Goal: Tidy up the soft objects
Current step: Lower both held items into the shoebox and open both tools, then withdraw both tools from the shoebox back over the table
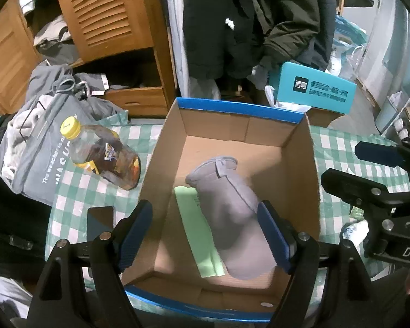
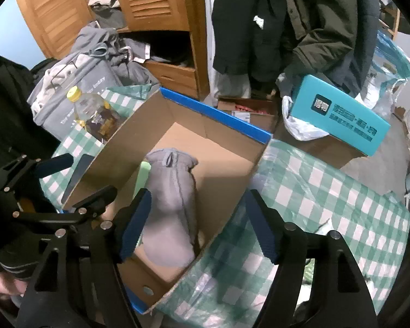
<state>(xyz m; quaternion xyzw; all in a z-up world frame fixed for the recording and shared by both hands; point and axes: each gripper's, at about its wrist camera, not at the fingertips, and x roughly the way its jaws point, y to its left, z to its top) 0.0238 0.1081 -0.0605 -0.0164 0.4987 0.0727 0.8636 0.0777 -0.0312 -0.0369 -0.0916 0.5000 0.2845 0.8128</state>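
Note:
A grey fabric mitten (image 1: 229, 213) lies inside an open cardboard box with a blue rim (image 1: 240, 110), partly over a pale green flat item (image 1: 196, 227). My left gripper (image 1: 205, 235) is open above the box's near end; its right pad is beside the mitten, not clamping it. My right gripper (image 2: 196, 224) is open over the box's right wall, with the mitten (image 2: 172, 207) beside its left pad. The box (image 2: 216, 116) stands on a green checked tablecloth (image 2: 328, 196). The right gripper shows at the right edge of the left wrist view (image 1: 374, 175).
A bottle with a yellow cap (image 1: 104, 153) lies left of the box. A grey bag and clothes (image 1: 41, 142) are heaped beyond it. A dark phone (image 1: 99, 224) lies by the box. A teal box (image 1: 314, 87), hanging coats (image 1: 248, 22) and a wooden cabinet (image 1: 109, 27) stand behind.

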